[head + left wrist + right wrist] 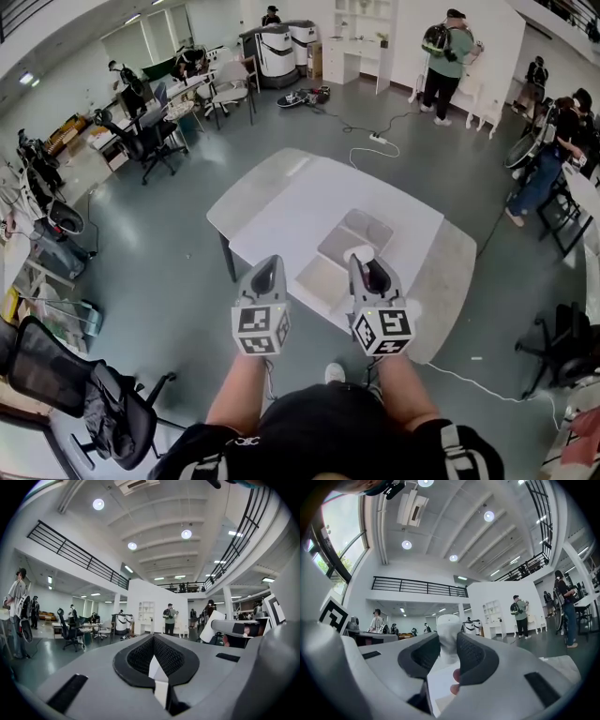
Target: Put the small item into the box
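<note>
The small item (357, 253) is a white, round-topped piece. My right gripper (362, 262) is shut on it and holds it above the near part of the box (325, 277), a flat open grey box lying on the white table (281, 202). In the right gripper view the item (448, 630) stands upright between the black pads (469, 656) of the right gripper (447, 641). My left gripper (270, 266) hovers beside the box's left edge, jaws together and empty. In the left gripper view the left gripper (153, 640) points level into the room, with the white item (211, 626) at the right.
The table's grey right end (450, 281) lies beside the box. A cable (370, 145) runs over the floor beyond the table. Office chairs (150, 141) and desks stand at the far left, another chair (84, 384) near left. People stand at the back (448, 66) and right (548, 155).
</note>
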Demonstrator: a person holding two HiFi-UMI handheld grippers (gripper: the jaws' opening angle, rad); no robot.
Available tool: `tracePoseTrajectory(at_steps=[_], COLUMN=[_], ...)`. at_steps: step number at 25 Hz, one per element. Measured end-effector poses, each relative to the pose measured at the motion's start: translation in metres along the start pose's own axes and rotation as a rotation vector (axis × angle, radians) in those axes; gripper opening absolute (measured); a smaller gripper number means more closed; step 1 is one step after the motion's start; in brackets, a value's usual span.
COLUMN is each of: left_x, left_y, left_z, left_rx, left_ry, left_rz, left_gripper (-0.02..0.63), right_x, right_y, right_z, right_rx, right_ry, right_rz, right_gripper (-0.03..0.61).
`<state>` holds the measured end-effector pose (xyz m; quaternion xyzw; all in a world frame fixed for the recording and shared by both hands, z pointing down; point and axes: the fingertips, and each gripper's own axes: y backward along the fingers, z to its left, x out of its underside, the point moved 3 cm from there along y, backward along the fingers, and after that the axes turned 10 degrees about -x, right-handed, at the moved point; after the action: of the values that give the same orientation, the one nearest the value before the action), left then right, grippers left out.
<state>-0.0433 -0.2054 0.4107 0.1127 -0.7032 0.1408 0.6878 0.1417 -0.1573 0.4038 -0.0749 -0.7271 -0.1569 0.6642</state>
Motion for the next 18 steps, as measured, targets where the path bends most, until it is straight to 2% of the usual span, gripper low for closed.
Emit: tracePoseTrajectory(at_steps=[8, 12, 18], left_x=[-0.009, -0.008, 0.017], left_y=[-0.079, -0.093, -0.106], left_z=[-0.014, -0.022, -0.014], left_rx=[-0.053, -0.069, -0.089], left_ry=[0.010, 0.025, 0.049], left_rz=[0.019, 0.018, 0.073], left_gripper=[0.012, 0.012, 0.012], right_x=[0.013, 0.017, 0.044], right_y=[-0.062, -0.080, -0.093], right_z=[-0.057, -0.072, -0.074], right_rx=[-0.077, -0.108, -0.141], right_ry=[0.000, 0.000, -0.006], right_rz=[0.063, 0.079, 0.143], right_gripper=[0.107, 0.107, 0.107])
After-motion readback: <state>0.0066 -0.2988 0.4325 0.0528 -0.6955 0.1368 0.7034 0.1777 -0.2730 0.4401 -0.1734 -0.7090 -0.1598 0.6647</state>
